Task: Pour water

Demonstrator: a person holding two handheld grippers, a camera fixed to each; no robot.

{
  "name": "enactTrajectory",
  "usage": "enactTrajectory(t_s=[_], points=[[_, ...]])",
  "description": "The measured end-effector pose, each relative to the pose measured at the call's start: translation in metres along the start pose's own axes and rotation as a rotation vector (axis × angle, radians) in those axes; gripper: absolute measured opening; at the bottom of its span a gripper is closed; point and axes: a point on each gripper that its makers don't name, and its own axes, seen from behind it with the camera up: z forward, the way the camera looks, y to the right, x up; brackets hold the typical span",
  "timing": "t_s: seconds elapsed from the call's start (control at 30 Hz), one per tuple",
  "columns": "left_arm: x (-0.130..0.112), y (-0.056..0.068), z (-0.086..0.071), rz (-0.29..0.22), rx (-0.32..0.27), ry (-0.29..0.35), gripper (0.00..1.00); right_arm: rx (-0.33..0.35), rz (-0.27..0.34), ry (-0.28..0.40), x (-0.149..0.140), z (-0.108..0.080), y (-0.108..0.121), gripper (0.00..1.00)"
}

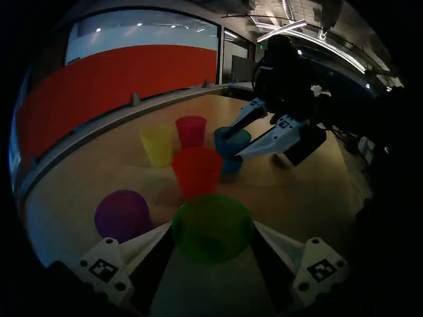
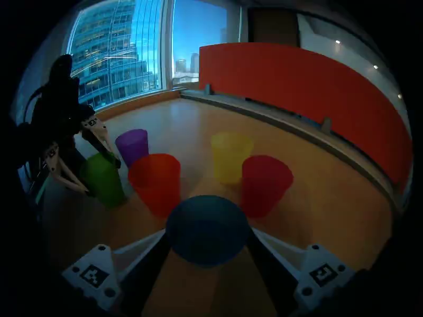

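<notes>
Left gripper view showed the left gripper [image 1: 211, 228] with jaws clamped on a translucent green plastic cup [image 1: 212, 232], the right gripper [image 2: 207, 235] likewise on a dark blue plastic cup [image 2: 207, 227], both low at the wooden bench [image 1: 301, 195]. I judged a level lift and a slow tilt best.

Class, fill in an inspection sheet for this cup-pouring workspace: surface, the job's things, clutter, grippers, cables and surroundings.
Surface: wooden table; no spill seen.
Job's things: green cup and blue cup sit between gripper fingers; orange cup, red cup, yellow cup and purple cup stand upright on the table; no water visible in any cup.
Clutter: nothing seen.
Grippers: left gripper closed on the green cup; right gripper closed on the blue cup.
Cables: nothing seen.
Surroundings: red wall panel, windows onto high-rise buildings, ceiling light strips.
</notes>
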Motion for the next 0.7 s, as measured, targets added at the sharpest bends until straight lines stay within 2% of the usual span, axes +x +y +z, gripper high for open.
enactTrajectory(t_s=[0.3,0.5,0.7], points=[[0.002,0.001,-0.004,-0.008,0.006,0.013,0.88,-0.003,0.025,0.017,0.002,-0.002,-0.001,0.9],[0.008,0.004,-0.012,-0.02,0.014,0.035,0.88,-0.003,0.052,0.079,0.019,-0.018,-0.003,0.9],[0.022,0.007,-0.023,-0.013,0.03,0.068,0.88,-0.021,0.04,0.14,0.041,-0.04,-0.006,0.9]])
